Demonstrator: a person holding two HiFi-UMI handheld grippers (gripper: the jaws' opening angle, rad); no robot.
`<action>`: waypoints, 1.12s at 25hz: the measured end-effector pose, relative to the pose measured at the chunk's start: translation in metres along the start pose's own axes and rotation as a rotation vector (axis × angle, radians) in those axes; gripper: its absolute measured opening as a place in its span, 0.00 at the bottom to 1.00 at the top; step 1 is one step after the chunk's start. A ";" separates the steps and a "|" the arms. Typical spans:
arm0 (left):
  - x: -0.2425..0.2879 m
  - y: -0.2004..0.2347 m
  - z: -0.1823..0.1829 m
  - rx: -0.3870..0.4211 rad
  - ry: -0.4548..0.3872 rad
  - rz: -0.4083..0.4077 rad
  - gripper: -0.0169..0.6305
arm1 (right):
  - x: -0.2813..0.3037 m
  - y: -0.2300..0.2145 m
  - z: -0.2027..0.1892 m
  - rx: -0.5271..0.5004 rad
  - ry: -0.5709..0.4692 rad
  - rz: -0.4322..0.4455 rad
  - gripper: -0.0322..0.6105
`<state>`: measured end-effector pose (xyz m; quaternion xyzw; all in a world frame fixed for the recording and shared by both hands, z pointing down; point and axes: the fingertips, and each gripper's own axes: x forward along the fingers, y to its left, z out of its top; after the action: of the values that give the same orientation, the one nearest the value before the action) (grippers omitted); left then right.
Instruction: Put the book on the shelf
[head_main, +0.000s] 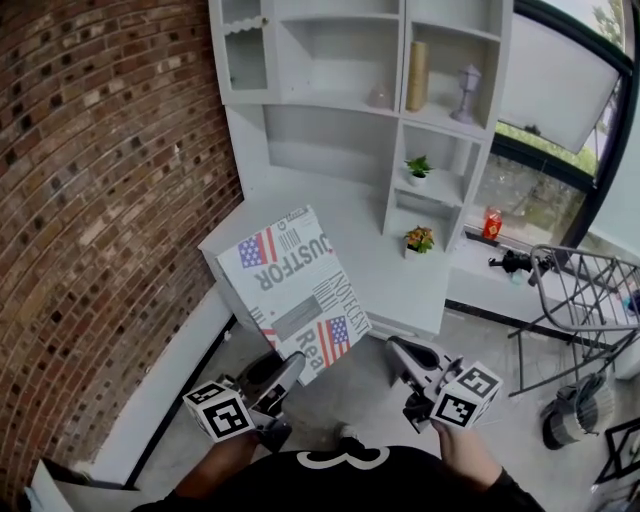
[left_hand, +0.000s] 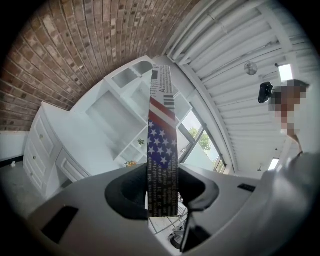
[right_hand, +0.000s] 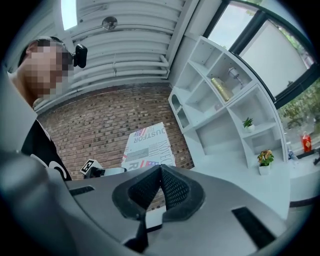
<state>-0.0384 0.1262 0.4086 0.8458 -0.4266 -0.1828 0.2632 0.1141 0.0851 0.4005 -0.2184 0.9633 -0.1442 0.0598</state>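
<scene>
Book, thin white one with US-flag prints and black lettering (head_main: 290, 290), is up in the air, tilted, in front of the white wooden shelf unit with open cubbies (head_main: 340, 130), not on any shelf. Left gripper (head_main: 283, 381) is clamped on the book's lower edge; in the left gripper view the book (left_hand: 162, 145) stands edge-on between the dark pads (left_hand: 127, 192), both pressing on it. Right gripper (head_main: 402, 352) is off to the right of the book, not touching it; the right gripper view shows its jaws pressed together with nothing between them (right_hand: 160, 186).

Shelf cubbies hold a tan cylinder vase (head_main: 417, 75), a grey lantern-shaped ornament (head_main: 467, 93) and two small potted plants (head_main: 419, 170), one below the other. Red brick wall (head_main: 100, 200) is on the left. Grey metal wire rack (head_main: 585, 300) stands on the floor at right. A small red can (head_main: 491, 223) sits on the window sill.
</scene>
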 end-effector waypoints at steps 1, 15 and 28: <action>0.012 0.006 0.003 0.000 -0.001 0.004 0.27 | 0.005 -0.013 0.003 0.003 0.002 0.001 0.07; 0.165 0.064 0.051 0.048 -0.008 0.031 0.27 | 0.055 -0.158 0.062 -0.002 -0.018 0.024 0.07; 0.213 0.083 0.095 0.136 -0.076 0.051 0.27 | 0.081 -0.196 0.092 -0.059 -0.064 0.048 0.07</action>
<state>-0.0200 -0.1168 0.3653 0.8430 -0.4690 -0.1788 0.1934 0.1371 -0.1429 0.3682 -0.2014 0.9697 -0.1072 0.0874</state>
